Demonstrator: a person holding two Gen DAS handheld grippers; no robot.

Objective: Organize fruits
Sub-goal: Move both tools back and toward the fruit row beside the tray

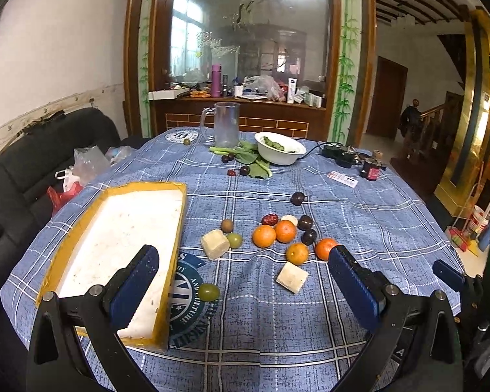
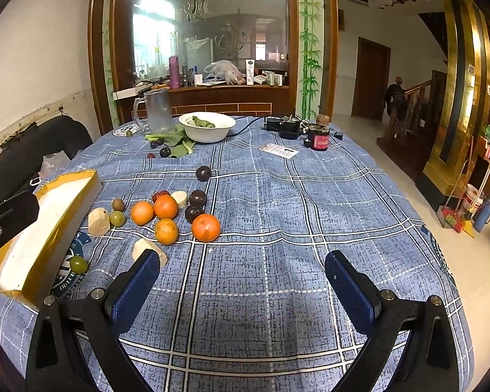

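The tray (image 1: 114,228) sits on the tabletop (image 1: 277,310). The oranges (image 1: 264,236) lie in a bunch to the right of the tray. One grape (image 1: 209,292) lies just beside the tray's right wall. The bowl (image 1: 279,148) and the mug (image 1: 226,124) stand far behind the tray.

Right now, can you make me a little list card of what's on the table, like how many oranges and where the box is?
oranges: four, clustered mid-table, nearest one
box: yellow-edged tray, empty, left of the fruit
green grape: alone by the tray's near corner
pale cubes: two, one beside the tray
white bowl: far side, greens inside
glass mug: far side, upright
left hand-held gripper: open, holding nothing
right hand-held gripper: open, holding nothing
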